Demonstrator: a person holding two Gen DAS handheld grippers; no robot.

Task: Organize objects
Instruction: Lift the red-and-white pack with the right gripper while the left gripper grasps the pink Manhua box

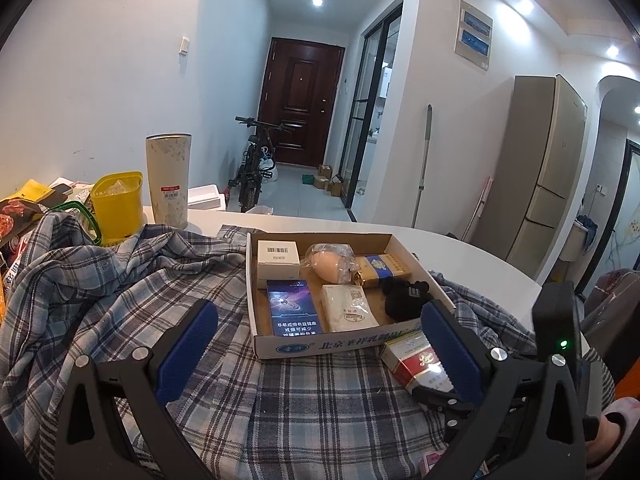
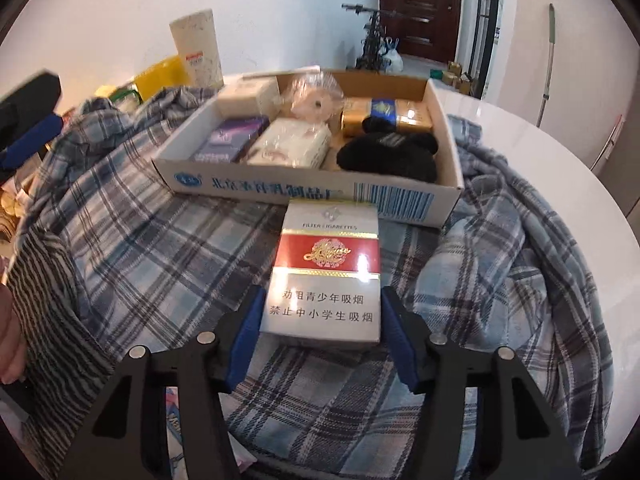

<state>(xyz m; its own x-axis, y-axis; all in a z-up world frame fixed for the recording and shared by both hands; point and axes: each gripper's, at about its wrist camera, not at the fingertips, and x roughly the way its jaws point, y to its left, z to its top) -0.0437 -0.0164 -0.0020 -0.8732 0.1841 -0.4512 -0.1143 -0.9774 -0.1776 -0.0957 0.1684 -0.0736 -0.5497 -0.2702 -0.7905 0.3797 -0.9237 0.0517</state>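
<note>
**Right gripper on the red-and-white cigarette pack, just in front of the box**

So the right gripper (image 2: 322, 334) has its blue pads on either side of the red-and-white cigarette pack (image 2: 324, 276), one pad against each long edge near the pack's near end. Looks clamped on it, or at least touching both sides. The pack lies flat, face up, on the plaid shirt (image 2: 132, 240) spread over the bench, and its far end is just beside the front wall of the cardboard box (image 2: 312, 190).

The left gripper (image 1: 320, 352) is spread wide with nothing between its fingers, hovering over the shirt at the near side of the box. From that view the red pack (image 1: 412, 360) sits just inside the right-hand finger.

Inside the box: a blue cigarette pack (image 1: 294, 312) at the near left corner, a white tissue pack (image 1: 348, 308) next to it, a black furry thing (image 1: 404, 294) at the near right. Along the far wall there's a small white carton (image 1: 278, 258), a peach-coloured item in a clear bag (image 1: 332, 266) and a gold pack with a blue band (image 1: 382, 270).

Further out, toward the far left edge of the white bench (image 1: 472, 252), a tall speckled tumbler (image 1: 168, 180) stands upright beside a yellow container (image 1: 118, 206).
</note>
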